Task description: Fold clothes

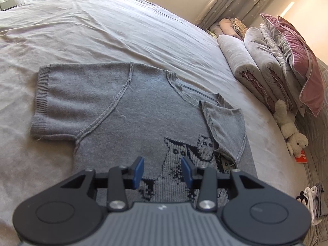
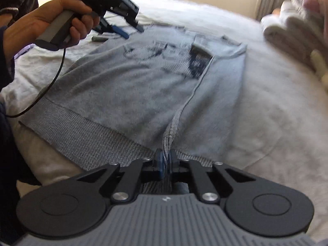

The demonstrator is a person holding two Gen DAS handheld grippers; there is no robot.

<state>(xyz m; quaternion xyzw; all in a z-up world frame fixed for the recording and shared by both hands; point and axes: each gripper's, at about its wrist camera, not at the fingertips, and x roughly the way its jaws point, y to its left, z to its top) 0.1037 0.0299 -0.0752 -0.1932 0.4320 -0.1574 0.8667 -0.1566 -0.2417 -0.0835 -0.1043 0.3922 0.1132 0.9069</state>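
Note:
A grey knit short-sleeved sweater (image 1: pixel 127 110) with a dark cat pattern lies flat on the bed. One sleeve (image 1: pixel 223 127) is folded in over the front, and the other sleeve (image 1: pixel 71 98) is spread to the left. My left gripper (image 1: pixel 163 171) hovers open above the chest with nothing between its blue pads. A hand (image 2: pixel 41 24) holds this left gripper (image 2: pixel 131 30) over the far end of the sweater (image 2: pixel 133 90). My right gripper (image 2: pixel 165 164) is shut on a bunched fold of the sweater's ribbed hem (image 2: pixel 82 131) at the near edge.
Rolled grey blankets (image 1: pixel 242 59) and a pink pillow (image 1: pixel 297 61) line the right side of the bed, with a white plush toy (image 1: pixel 291 133) below them. A small pile of clothes (image 1: pixel 313 201) lies at the lower right. The pale sheet (image 1: pixel 92 30) stretches beyond the sweater.

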